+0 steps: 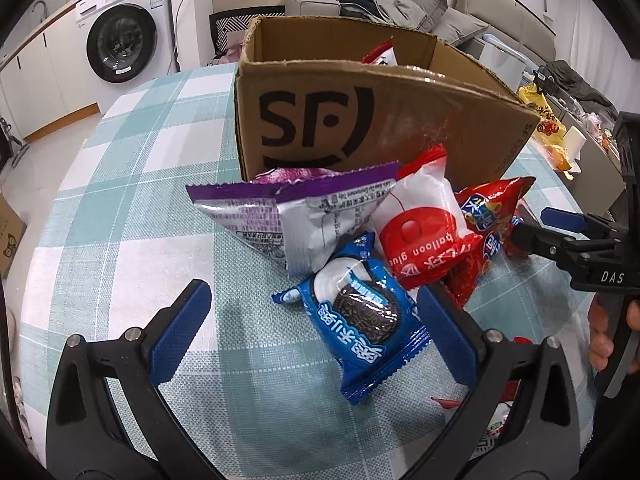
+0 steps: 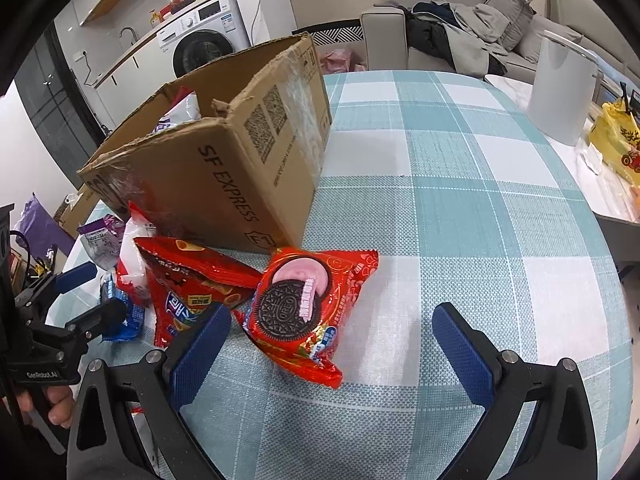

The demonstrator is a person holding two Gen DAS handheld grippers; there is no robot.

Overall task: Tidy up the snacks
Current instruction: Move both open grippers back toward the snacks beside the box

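Observation:
My left gripper (image 1: 316, 332) is open low over the checked tablecloth. A blue Oreo packet (image 1: 360, 328) lies between its fingers, close to the right pad. Behind it a purple packet (image 1: 280, 216), a red-and-white balloon packet (image 1: 424, 232) and a red chips packet (image 1: 488, 220) are piled against the SF cardboard box (image 1: 360, 120). My right gripper (image 2: 332, 352) is open too. A red Oreo packet (image 2: 304, 304) lies flat between its fingers, nearer the left pad. The red chips packet (image 2: 192, 284) lies left of it, in front of the box (image 2: 224, 152), which holds some packets.
A white cylindrical appliance (image 2: 560, 88) and a yellow bag (image 2: 616, 140) stand on a side surface to the right. The left gripper (image 2: 92, 292) and a hand show at the right view's left edge. A washing machine (image 1: 124, 48) and a sofa are beyond the table.

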